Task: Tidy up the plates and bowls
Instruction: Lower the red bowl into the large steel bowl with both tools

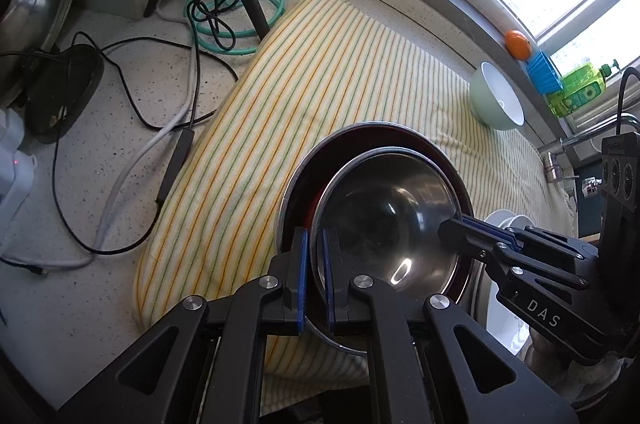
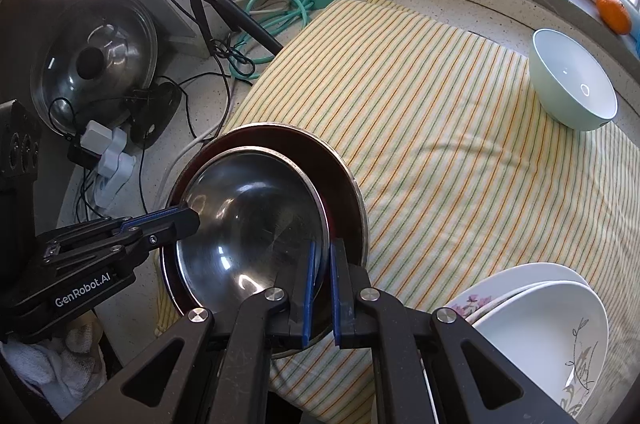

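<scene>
Both claws pinch the rim of the steel bowl [image 1: 384,224]: the left claw [image 1: 316,276] at its 8 o'clock edge, the right claw [image 2: 322,288] at 4 o'clock. It sits nested in a larger red-lined bowl [image 2: 340,160] on the striped cloth [image 2: 440,124] over the worktop. The steel is likely thin, stiff, light and slippery, so opposite rim grips suit it.

black tongs [image 1: 316,244], blue pads [image 2: 308,288], silver screws
</scene>
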Motion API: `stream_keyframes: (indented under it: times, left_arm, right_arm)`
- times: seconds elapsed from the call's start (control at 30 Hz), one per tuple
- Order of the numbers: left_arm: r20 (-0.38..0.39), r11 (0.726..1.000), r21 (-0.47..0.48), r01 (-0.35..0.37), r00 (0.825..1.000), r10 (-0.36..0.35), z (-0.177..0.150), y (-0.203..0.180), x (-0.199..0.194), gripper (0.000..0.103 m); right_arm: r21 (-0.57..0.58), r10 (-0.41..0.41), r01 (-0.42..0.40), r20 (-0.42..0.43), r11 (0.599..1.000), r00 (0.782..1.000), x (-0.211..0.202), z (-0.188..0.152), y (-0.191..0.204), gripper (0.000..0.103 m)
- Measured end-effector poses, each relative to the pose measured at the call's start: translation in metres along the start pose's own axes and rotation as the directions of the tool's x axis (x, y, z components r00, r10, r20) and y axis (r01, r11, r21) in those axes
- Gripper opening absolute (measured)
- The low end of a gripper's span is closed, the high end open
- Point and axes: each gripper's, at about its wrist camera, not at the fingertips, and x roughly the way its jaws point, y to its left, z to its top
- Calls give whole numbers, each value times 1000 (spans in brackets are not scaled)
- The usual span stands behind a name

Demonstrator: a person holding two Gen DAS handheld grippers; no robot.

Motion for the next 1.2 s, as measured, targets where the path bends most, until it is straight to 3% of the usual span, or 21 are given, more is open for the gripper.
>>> stream_keyframes:
  times: [1.2]
  left_arm:
    - [39,1000,10,-19,999,19,3,-4,-13,7]
  right_arm:
    - [5,-1,1,3,1000,1000,-6,1,0,18]
